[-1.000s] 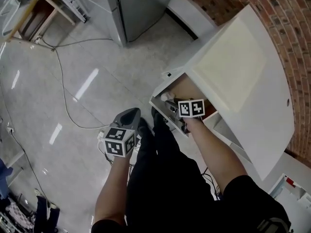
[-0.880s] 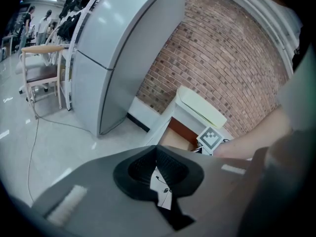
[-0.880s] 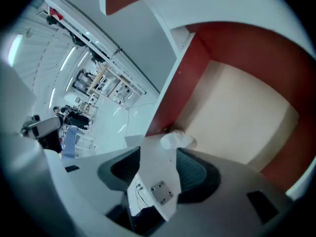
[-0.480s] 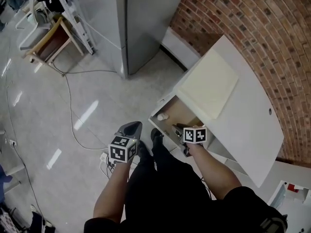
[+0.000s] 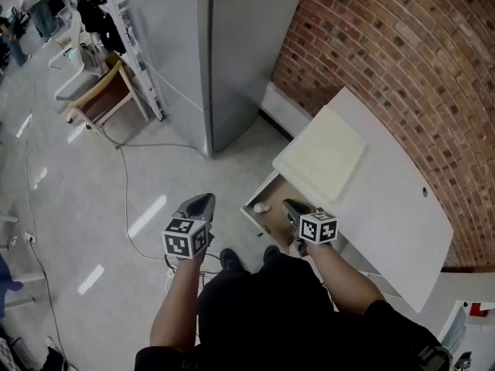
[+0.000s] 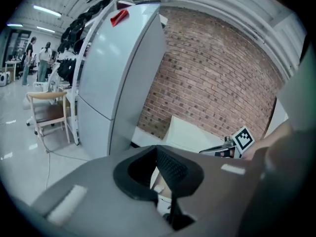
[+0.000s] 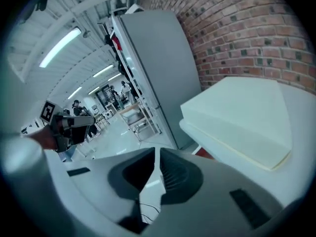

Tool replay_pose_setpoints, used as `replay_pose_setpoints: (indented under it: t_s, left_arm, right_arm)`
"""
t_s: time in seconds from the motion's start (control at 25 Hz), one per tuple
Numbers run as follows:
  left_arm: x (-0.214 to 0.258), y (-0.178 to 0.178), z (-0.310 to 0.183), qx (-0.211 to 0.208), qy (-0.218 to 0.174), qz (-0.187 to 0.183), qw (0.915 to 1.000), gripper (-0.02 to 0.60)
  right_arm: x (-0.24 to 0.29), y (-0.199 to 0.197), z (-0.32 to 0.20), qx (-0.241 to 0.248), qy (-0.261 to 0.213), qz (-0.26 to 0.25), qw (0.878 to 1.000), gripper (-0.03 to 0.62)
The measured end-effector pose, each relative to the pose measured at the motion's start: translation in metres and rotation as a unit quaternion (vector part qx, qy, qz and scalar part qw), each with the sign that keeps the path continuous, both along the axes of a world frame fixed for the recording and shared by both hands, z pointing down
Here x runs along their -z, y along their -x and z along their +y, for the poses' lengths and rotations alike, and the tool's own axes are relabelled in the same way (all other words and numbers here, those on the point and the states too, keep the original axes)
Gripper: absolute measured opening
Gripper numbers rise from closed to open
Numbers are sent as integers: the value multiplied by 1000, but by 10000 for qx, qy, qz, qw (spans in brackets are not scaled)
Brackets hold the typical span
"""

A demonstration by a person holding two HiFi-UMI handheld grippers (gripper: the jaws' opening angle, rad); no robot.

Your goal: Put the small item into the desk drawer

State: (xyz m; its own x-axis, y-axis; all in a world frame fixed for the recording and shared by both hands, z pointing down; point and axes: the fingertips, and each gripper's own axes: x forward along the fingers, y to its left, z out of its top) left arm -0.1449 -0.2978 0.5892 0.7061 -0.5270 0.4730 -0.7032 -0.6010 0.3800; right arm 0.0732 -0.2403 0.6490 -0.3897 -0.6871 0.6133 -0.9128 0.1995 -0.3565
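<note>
The small white item (image 5: 261, 206) lies on the wooden bottom of the open desk drawer (image 5: 280, 192), near its left front corner. My right gripper (image 5: 291, 205) hovers over the drawer's near side, apart from the item. Its jaws are closing, with only a thin slit left, and the right gripper view (image 7: 155, 154) shows nothing between them. My left gripper (image 5: 199, 200) hangs over the floor to the left of the drawer. The left gripper view (image 6: 157, 152) shows it shut and empty.
The white desk (image 5: 390, 215) runs along the brick wall (image 5: 402, 68), with a cream pad (image 5: 321, 153) on top above the drawer. A tall grey cabinet (image 5: 224, 52) stands behind, a wooden chair (image 5: 104, 95) is at far left, and a cable (image 5: 128, 199) trails across the floor.
My right gripper has drawn back from inside the drawer, leaving the white item there, and its jaws have come together. The head view has tilted up towards the wall.
</note>
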Motion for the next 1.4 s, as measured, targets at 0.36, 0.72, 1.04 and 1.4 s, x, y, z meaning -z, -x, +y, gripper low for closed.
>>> replay_pose_setpoints:
  t_s: [0.36,0.72,1.04,1.4]
  left_arm:
    - [81,-29,8,233,-603,2,9979,11]
    - [131,-96,32,27,-912,-129,9957,12]
    - [171,-130,37,-54,-1268,-76,9919,12]
    - [233,-135,22,-53,-1987,-168,9799,12]
  right_arm:
    - [108,-24,7,217,-1109,-511,9923,17]
    - [200,-96,37,323,-2244,-850,9702,14]
    - [260,-130,56,487,-2988,-868,9491,12]
    - [321,-130,57,713,-3570,-679,9289,12]
